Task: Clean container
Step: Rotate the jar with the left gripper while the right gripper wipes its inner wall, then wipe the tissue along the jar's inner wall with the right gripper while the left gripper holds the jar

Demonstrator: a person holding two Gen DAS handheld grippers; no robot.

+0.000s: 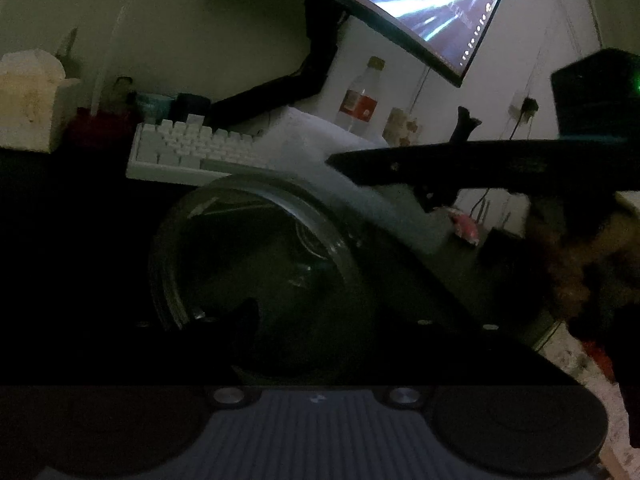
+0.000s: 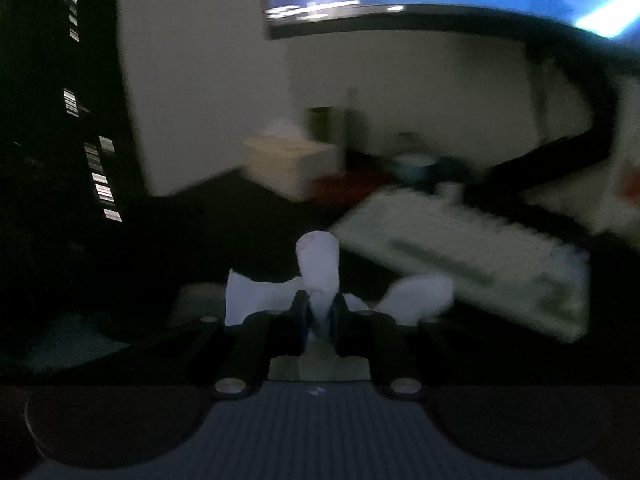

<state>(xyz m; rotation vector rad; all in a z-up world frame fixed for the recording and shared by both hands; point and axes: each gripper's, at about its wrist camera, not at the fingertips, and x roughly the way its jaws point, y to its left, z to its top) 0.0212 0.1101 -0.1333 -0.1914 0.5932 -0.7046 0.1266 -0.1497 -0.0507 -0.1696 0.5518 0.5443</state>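
While the right claw (image 2: 320,312) pinched a white tissue (image 2: 320,264) clear of the glass container (image 1: 256,264), the left claw (image 1: 320,320) seemingly gripped that container above the table; wiping looked unfinished.

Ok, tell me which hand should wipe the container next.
Right. The right gripper is shut on the white tissue, ready to wipe. The left gripper has no tissue; the glass container sits close before it, so it probably suits steadying.
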